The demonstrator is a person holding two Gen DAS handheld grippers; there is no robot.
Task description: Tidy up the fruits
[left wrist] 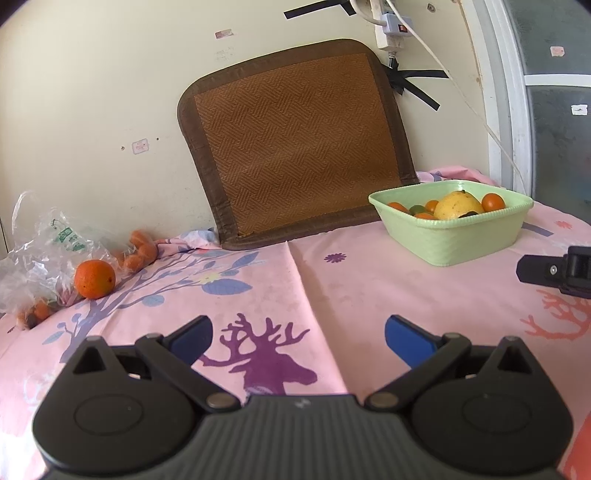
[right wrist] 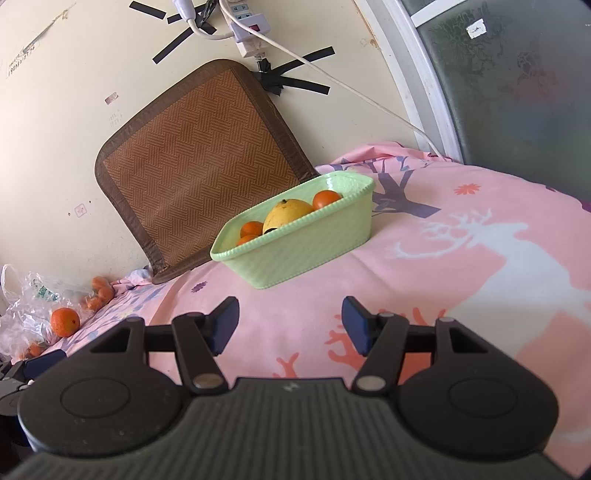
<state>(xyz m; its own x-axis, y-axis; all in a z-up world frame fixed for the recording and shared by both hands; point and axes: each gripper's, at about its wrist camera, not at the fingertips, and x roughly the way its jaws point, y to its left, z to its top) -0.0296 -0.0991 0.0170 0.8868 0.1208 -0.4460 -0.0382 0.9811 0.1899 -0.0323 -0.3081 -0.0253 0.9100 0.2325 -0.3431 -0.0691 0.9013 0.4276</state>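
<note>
The left hand-held gripper [left wrist: 297, 338], black with blue pads, hangs over a pink printed cloth [left wrist: 369, 288] with its jaws wide apart and nothing between them; a purple deer motif on the cloth shows in the gap. The right hand-held gripper [right wrist: 289, 320] is likewise parted, with only cloth between its blue pads, and nothing is held by either.

A pale green rectangular plastic basket [right wrist: 295, 254] sits on the cloth ahead of the right hand-held gripper, toward the far right in the left wrist view. Inside it lie a large yellow round fruit [right wrist: 286, 216] and several small orange fruits [right wrist: 325, 199], one to the right of the yellow fruit and others to its left (a green one [left wrist: 417, 209] shows among them in the left wrist view).

Well apart from the basket, at the far left edge of the cloth, a single larger orange [left wrist: 95, 278] rests just in front of a crumpled clear plastic bag [left wrist: 40, 251]. More small orange fruits [left wrist: 142, 251] lie in and beside the bag, near the wall.

A brown woven square mat [left wrist: 295, 147] with a darker border leans against the cream wall behind the cloth, and above it a white power strip [right wrist: 249, 31] and its cable are fixed with strips of black tape.
</note>
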